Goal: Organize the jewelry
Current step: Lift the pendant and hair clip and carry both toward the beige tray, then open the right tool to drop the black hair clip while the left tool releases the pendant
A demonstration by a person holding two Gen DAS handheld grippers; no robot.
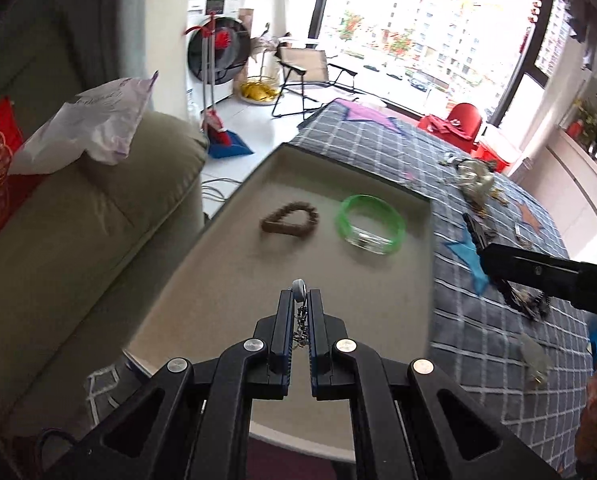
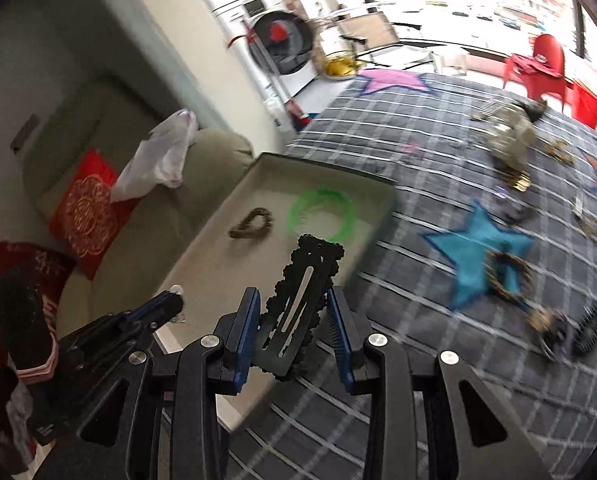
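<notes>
A shallow beige tray point(image 1: 234, 272) point(image 2: 234, 280) lies on the grey checked cloth and holds a brown bead bracelet point(image 1: 289, 222) point(image 2: 251, 224) and a green bangle point(image 1: 370, 224) point(image 2: 322, 216). Over the tray's near part my left gripper point(image 1: 300, 298) point(image 2: 174, 300) is shut on a small earring with a white bead point(image 1: 298, 290) and a thin dangling chain. My right gripper point(image 2: 294, 300) point(image 1: 474, 228) is shut on a black beaded hair clip point(image 2: 302, 292), held at the tray's right edge.
More jewelry lies on the cloth to the right: a gold-grey heap point(image 2: 510, 144) point(image 1: 472, 178), a brown looped piece point(image 2: 506, 276) and a dark comb point(image 2: 588, 330). An olive sofa point(image 1: 78, 240) with a red cushion point(image 2: 88, 212) and a plastic bag point(image 1: 94, 124) borders the left.
</notes>
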